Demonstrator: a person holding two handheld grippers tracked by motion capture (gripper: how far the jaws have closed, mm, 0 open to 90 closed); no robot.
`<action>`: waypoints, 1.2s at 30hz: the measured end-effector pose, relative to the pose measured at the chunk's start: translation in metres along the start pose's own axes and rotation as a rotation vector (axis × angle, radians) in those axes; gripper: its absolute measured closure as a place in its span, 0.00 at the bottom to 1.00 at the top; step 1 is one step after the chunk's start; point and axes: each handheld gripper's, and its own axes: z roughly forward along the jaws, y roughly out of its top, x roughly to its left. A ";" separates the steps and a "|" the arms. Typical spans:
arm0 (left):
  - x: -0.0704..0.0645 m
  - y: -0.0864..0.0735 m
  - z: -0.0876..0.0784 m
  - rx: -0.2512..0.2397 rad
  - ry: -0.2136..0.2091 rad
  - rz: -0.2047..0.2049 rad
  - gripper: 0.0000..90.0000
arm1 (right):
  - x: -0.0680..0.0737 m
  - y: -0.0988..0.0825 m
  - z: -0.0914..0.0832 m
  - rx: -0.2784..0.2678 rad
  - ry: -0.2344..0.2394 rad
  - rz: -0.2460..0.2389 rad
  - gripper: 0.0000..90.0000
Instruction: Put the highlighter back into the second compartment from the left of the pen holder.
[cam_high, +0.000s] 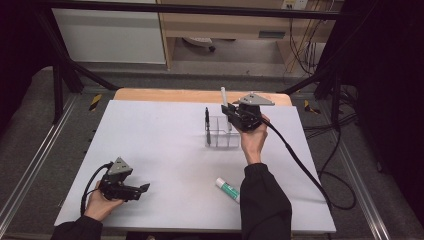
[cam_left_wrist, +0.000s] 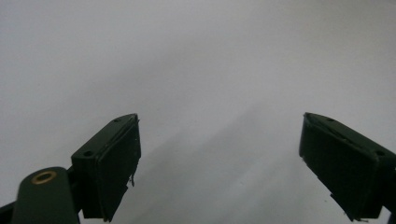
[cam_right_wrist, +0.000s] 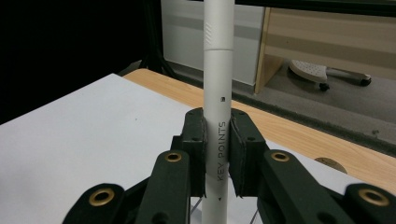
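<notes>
1. White sheeting covers the table (cam_high: 165, 150), with dark floor around it.
2. At lower left of the high view, the left gripper (cam_high: 142, 189) rests with jaws spread wide and nothing between them.
3. Right of centre, the right gripper (cam_high: 227, 110) clamps an upright white pen (cam_right_wrist: 218, 93) above a clear organizer (cam_high: 222, 134).
4. A glue stick (cam_high: 227, 189) lies at lower centre.

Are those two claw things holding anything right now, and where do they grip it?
The right gripper clamps an upright white pen around its lower barrel. The left gripper is open and holds nothing.

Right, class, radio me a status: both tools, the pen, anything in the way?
Left tool open, low over the mat. Right tool shut on the white pen, upright above the clear holder. Black pen already in it. Glue stick lies clear.
</notes>
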 end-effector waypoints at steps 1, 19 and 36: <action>0.000 0.000 0.000 0.000 0.000 -0.001 0.14 | -0.002 0.000 0.003 0.001 -0.003 0.005 0.87; 0.000 -0.001 0.002 0.007 -0.004 -0.003 0.14 | -0.008 -0.025 0.041 0.043 -0.012 0.059 0.87; 0.000 -0.002 0.002 0.016 -0.007 -0.002 0.14 | -0.012 -0.061 0.040 0.079 -0.006 0.088 0.87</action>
